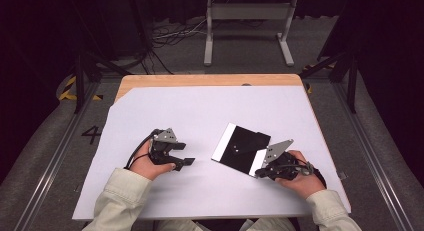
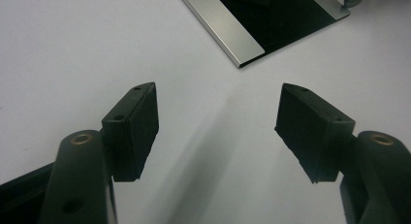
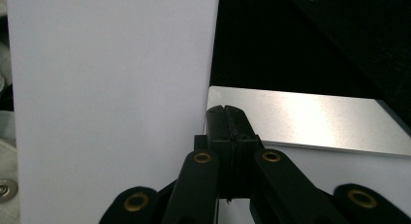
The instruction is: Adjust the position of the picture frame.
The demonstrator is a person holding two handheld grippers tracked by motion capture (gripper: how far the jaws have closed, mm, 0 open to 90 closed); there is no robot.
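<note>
A flat black panel (image 1: 241, 147) with a silver strip along two opposite edges lies on the white sheet (image 1: 200, 111), right of centre. My left gripper (image 1: 183, 163) rests to its left, jaws open and pointing at the panel. In the left gripper view its open gripper (image 2: 218, 122) holds nothing, and the panel's silver strip (image 2: 223, 27) lies a short way ahead. My right gripper (image 1: 258, 174) sits at the panel's near right corner. In the right gripper view that gripper (image 3: 226, 112) is shut, jaws pressed together, tips at the edge of the silver strip (image 3: 315, 122).
The white sheet covers most of a wooden table (image 1: 200, 80), whose far edge shows bare. A white metal stand (image 1: 247, 13) and cables (image 1: 170, 36) are on the floor beyond. Sleeved forearms come in from the bottom.
</note>
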